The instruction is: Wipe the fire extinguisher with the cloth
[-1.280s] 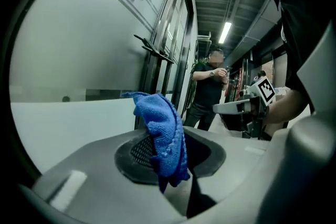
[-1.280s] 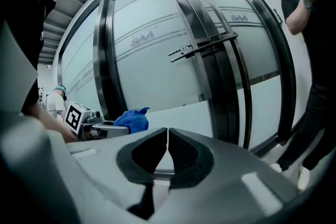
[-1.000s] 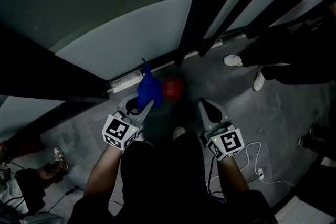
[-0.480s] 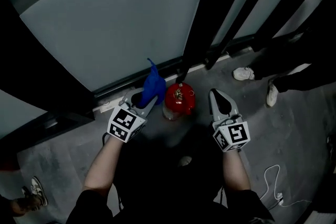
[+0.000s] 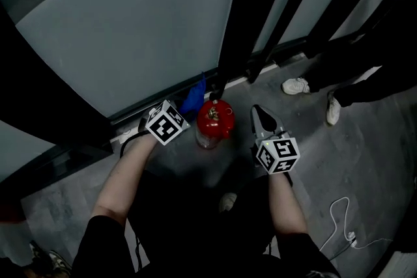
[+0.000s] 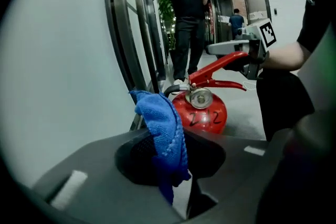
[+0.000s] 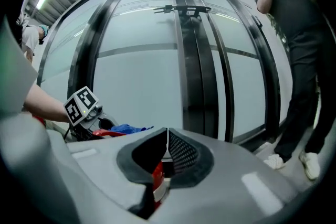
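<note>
Holding the cloth (image 6: 164, 131) clamped in the left tongs (image 5: 184, 112) just beside the extinguisher (image 5: 210, 124) standing on the floor (image 5: 365, 159), right tongs (image 5: 260, 117) pressed together and empty, wiping seemingly not yet begun, next requiring cloth-to-shell contact.

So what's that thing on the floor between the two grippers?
A red fire extinguisher stands between the left gripper, which grips a blue cloth, and the right gripper, seen in the head view.

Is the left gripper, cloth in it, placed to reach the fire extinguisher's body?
Probably yes. The left gripper is shut on the blue cloth, the red fire extinguisher stands just ahead of it, and nothing shows between them. The right gripper sits on its far side.
</note>
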Action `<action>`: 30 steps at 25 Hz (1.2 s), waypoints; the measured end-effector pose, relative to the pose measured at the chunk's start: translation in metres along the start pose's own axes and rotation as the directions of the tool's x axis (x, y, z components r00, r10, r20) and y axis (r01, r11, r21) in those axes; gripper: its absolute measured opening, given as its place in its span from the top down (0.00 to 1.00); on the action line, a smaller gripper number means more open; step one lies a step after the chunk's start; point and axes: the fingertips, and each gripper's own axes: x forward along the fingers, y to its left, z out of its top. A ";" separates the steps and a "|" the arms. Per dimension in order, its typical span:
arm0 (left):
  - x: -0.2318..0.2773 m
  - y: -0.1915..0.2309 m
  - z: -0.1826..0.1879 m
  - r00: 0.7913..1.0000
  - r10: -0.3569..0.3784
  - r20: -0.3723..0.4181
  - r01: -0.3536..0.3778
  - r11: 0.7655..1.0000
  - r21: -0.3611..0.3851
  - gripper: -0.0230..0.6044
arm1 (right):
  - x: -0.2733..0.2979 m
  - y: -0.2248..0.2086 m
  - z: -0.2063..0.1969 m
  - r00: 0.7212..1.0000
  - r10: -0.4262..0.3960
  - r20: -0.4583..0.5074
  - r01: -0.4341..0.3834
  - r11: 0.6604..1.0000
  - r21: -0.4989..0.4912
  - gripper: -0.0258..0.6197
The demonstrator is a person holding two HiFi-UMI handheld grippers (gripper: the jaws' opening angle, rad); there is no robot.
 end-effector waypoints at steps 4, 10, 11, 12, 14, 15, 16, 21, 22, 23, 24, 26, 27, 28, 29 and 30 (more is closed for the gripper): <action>0.013 -0.006 0.004 0.997 -0.004 -0.077 0.019 0.983 0.184 0.80 | 0.000 0.003 -0.014 1.000 0.004 -0.029 -0.003 0.999 0.037 0.95; 0.014 -0.019 -0.006 0.985 0.040 -0.167 0.040 0.891 0.452 0.80 | 0.009 0.020 -0.025 0.994 0.049 -0.093 -0.055 0.997 -0.057 0.95; 0.013 -0.023 -0.007 0.983 0.052 -0.176 0.043 0.866 0.498 0.80 | 0.010 0.022 -0.025 0.994 0.054 -0.099 -0.061 0.996 -0.065 0.95; 0.012 -0.026 -0.007 0.981 0.065 -0.181 0.044 0.840 0.540 0.80 | 0.012 0.022 -0.025 0.993 0.057 -0.104 -0.064 0.995 -0.070 0.95; 0.009 -0.033 -0.009 0.978 0.087 -0.188 0.045 0.796 0.604 0.80 | 0.015 0.022 -0.026 0.992 0.057 -0.114 -0.065 0.995 -0.075 0.95; 0.007 -0.037 -0.011 0.977 0.093 -0.191 0.047 0.782 0.622 0.80 | 0.017 0.022 -0.027 0.992 0.056 -0.117 -0.065 0.995 -0.073 0.95; 0.005 -0.040 -0.012 0.976 0.095 -0.194 0.050 0.775 0.630 0.80 | 0.018 0.021 -0.028 0.991 0.056 -0.120 -0.065 0.995 -0.070 0.95; -0.001 -0.059 -0.019 0.978 0.067 -0.199 0.063 0.810 0.583 0.80 | 0.022 0.020 -0.030 0.991 0.056 -0.121 -0.062 0.997 -0.053 0.95; -0.002 -0.063 -0.020 0.978 0.057 -0.200 0.068 0.823 0.564 0.80 | 0.022 0.021 -0.029 0.991 0.057 -0.119 -0.064 0.997 -0.054 0.94; -0.002 -0.068 -0.021 0.978 0.046 -0.203 0.073 0.835 0.545 0.80 | 0.023 0.021 -0.029 0.991 0.059 -0.117 -0.066 0.996 -0.056 0.95; -0.002 -0.072 -0.022 0.978 0.036 -0.206 0.080 0.845 0.528 0.80 | 0.023 0.022 -0.028 0.991 0.061 -0.115 -0.068 0.996 -0.060 0.95; -0.002 -0.081 -0.023 0.978 0.015 -0.207 0.091 0.867 0.491 0.81 | 0.024 0.023 -0.028 0.991 0.064 -0.114 -0.072 0.995 -0.064 0.95; -0.003 -0.085 -0.022 0.979 0.003 -0.205 0.095 0.879 0.468 0.81 | 0.024 0.023 -0.028 0.991 0.064 -0.113 -0.072 0.995 -0.065 0.95; -0.003 -0.089 -0.021 0.980 -0.007 -0.200 0.097 0.890 0.445 0.80 | 0.024 0.023 -0.028 0.992 0.064 -0.113 -0.072 0.995 -0.064 0.95; -0.004 -0.093 -0.019 0.981 -0.015 -0.193 0.097 0.902 0.422 0.80 | 0.024 0.023 -0.028 0.992 0.063 -0.113 -0.071 0.995 -0.063 0.95; -0.005 -0.096 -0.015 0.983 -0.022 -0.183 0.095 0.911 0.401 0.81 | 0.023 0.023 -0.028 0.992 0.063 -0.111 -0.070 0.996 -0.061 0.95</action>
